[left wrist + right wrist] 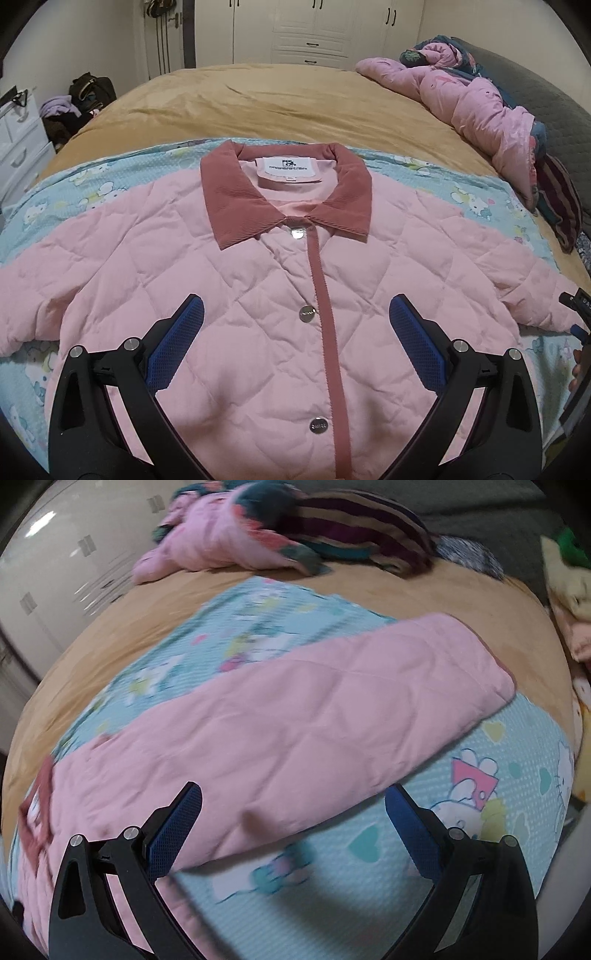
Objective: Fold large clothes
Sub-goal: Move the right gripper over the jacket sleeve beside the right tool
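Observation:
A pink quilted jacket point(229, 280) with a dusty-rose collar point(236, 192) and snap buttons lies flat, front up, on a light blue cartoon-print sheet point(92, 184). My left gripper point(295, 314) hovers open above the jacket's chest, straddling the rose placket, nothing between its blue pads point(177, 347). In the right wrist view the jacket's sleeve point(314, 701) stretches out to the right across the blue sheet point(498, 794). My right gripper point(293, 801) is open above the sleeve's lower edge, holding nothing. The right wrist view is blurred by motion.
The sheet lies on a tan bedspread point(277, 99). A crumpled pink floral quilt point(472, 99) and a striped cloth point(362, 520) sit at the bed's far right. White wardrobes point(314, 29), a white drawer unit point(18, 140) and a dark bag point(92, 88) stand beyond.

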Demonstrator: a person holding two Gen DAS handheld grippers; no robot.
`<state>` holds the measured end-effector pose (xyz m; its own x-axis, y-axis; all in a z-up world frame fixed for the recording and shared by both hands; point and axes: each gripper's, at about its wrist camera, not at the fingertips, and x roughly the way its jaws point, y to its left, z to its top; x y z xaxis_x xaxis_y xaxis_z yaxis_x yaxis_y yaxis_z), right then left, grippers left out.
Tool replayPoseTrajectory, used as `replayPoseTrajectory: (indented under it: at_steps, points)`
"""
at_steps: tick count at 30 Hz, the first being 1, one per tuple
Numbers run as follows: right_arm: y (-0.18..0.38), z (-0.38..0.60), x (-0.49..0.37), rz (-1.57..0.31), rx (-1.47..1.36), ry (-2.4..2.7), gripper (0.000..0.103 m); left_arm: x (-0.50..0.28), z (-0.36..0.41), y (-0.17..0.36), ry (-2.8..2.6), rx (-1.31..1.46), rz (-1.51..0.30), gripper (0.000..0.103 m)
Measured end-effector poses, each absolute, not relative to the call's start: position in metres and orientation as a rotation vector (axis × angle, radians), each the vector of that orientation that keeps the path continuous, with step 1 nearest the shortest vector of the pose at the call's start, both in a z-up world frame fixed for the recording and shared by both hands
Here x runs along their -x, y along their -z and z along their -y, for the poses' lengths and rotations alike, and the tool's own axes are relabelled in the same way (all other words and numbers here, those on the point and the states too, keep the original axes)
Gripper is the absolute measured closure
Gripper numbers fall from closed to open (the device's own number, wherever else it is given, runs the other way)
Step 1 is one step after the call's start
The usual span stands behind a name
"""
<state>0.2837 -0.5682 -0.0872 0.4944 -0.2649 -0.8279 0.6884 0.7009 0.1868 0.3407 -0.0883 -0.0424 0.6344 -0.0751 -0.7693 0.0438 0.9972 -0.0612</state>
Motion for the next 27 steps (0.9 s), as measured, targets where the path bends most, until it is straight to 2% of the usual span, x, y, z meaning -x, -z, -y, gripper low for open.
replayPoseTrajectory:
  at_steps: [11,19,20,23,25,27]
  points:
    - [0.128,0.649,-0.261,-0.803,-0.85,0.69,0.004,-0.36,0.076,0.065,0.009,0.015,-0.908,0.009]
    - [0.134,0.683,-0.272,-0.738,-0.932,0.694,0.005,-0.368,0.063,0.075,-0.024,0.035,-0.939,0.009]
    - [0.133,0.685,-0.274,-0.726,-0.931,0.7,0.007,-0.368,0.063,0.074,-0.027,0.035,-0.938,0.009]
    - [0.132,0.691,-0.277,-0.715,-0.916,0.706,0.029,-0.368,0.06,0.07,-0.032,0.04,-0.933,0.009]
    - [0.128,0.692,-0.277,-0.699,-0.898,0.696,0.048,-0.367,0.058,0.067,-0.033,0.048,-0.929,0.009]
    - [0.118,0.69,-0.276,-0.67,-0.867,0.673,0.057,-0.367,0.056,0.063,-0.031,0.058,-0.923,0.009]
